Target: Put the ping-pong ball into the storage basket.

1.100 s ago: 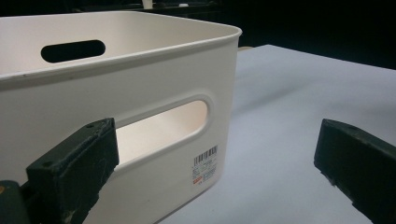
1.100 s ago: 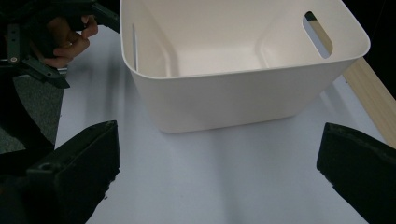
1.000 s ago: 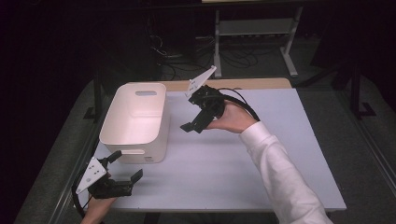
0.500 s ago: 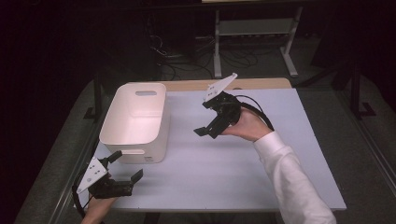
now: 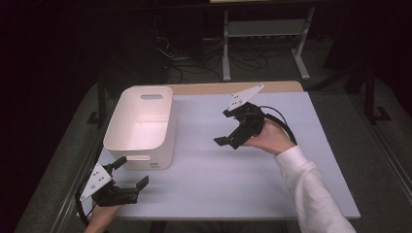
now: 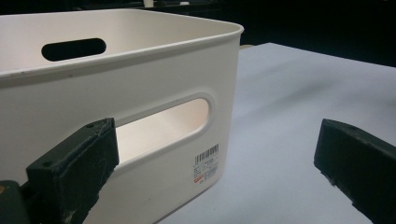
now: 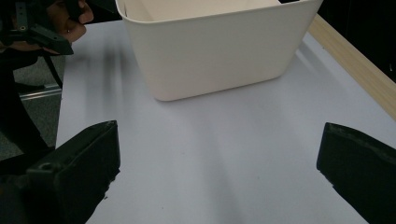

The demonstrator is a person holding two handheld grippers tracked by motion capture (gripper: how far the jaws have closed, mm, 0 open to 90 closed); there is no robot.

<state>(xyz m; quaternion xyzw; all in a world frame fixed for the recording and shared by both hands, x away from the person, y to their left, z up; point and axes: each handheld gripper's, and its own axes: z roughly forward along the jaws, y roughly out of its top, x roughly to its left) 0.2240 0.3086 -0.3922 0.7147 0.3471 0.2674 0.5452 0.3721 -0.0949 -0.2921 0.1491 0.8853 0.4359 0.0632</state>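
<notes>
Right hand-held gripper (image 5: pixel 228 136) withdrawn, barcode (image 6: pixel 206 164) on bin (image 5: pixel 141 124)

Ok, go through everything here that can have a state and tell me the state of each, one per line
White bin: upright on the table, open top, nothing visible inside.
Left claw: open, holding nothing, just short of the bin's near handle slot.
Right claw: open, holding nothing, raised above the table, to the bin's right.

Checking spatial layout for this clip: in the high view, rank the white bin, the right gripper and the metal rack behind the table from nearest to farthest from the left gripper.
1. white bin, just ahead of the left gripper.
2. right gripper, across the table's middle.
3. metal rack, on the floor beyond the table's far edge.
</notes>
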